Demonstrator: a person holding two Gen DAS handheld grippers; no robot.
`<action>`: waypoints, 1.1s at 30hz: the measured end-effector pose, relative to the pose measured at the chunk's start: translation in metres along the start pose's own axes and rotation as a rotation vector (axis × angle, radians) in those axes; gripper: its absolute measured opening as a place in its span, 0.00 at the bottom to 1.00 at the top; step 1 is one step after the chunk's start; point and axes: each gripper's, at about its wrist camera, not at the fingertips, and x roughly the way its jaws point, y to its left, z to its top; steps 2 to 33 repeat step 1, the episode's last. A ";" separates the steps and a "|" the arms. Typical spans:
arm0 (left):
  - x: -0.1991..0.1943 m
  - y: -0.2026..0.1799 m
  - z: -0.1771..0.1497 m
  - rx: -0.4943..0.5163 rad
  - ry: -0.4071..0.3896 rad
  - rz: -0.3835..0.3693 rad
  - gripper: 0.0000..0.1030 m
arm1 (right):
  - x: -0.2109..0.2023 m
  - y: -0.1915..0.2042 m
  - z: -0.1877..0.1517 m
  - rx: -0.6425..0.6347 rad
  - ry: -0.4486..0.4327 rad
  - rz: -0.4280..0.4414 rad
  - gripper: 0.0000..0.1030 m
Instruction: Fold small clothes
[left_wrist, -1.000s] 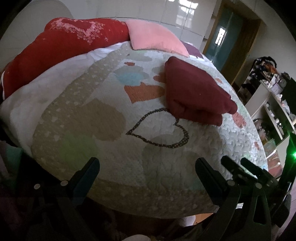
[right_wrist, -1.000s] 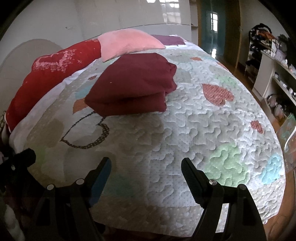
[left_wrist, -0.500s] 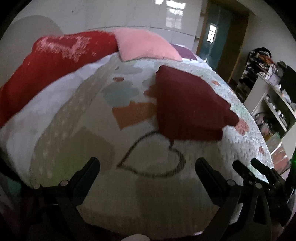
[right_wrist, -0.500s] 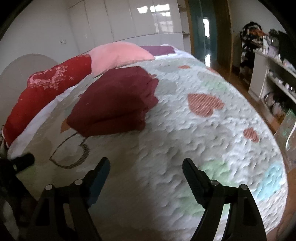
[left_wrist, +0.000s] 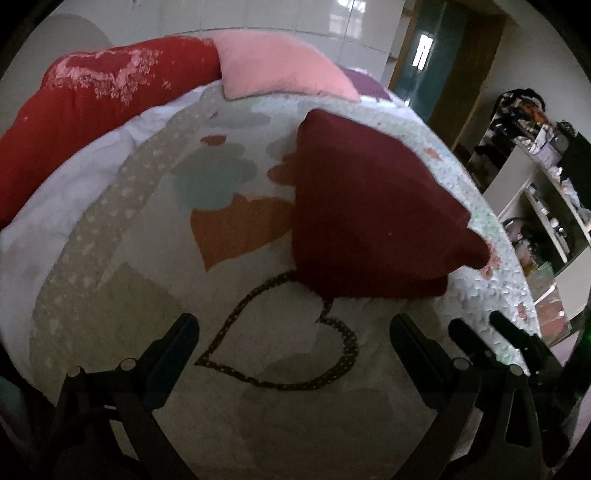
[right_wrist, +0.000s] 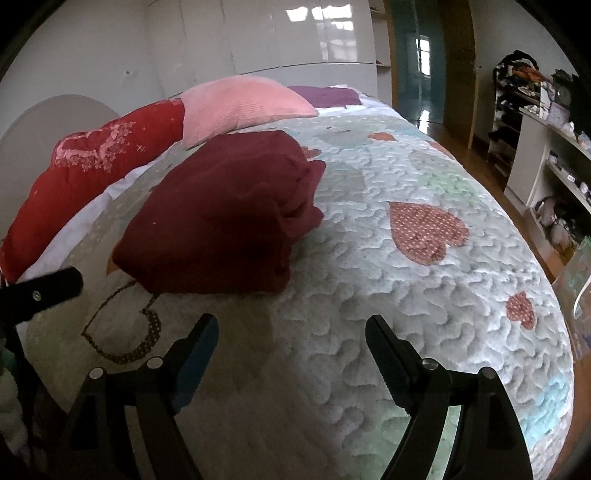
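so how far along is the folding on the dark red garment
Done: the dark red cloth garment lies folded into a compact layered bundle on the heart-patterned quilt, in front of the pink pillow. In hand: nothing; the left gripper and right gripper are open and empty, short of it. Left: no other unfolded clothing shows on the quilt.

maroon garment (right_wrist: 218, 221) | folded, layered bundle | lying on quilt (right_wrist: 424, 295)

Both cameras sit low at the near edge of the bed (left_wrist: 110, 206), looking across it to the far pillows. Both see the folded dark red cloth (left_wrist: 369, 210) and the spotted heart outline (right_wrist: 125, 332).
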 end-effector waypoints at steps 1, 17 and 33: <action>0.001 0.001 0.000 0.001 -0.001 0.016 1.00 | 0.001 0.000 0.001 0.000 0.000 0.000 0.83; 0.001 0.001 0.000 0.001 -0.001 0.016 1.00 | 0.001 0.000 0.001 0.000 0.000 0.000 0.83; 0.001 0.001 0.000 0.001 -0.001 0.016 1.00 | 0.001 0.000 0.001 0.000 0.000 0.000 0.83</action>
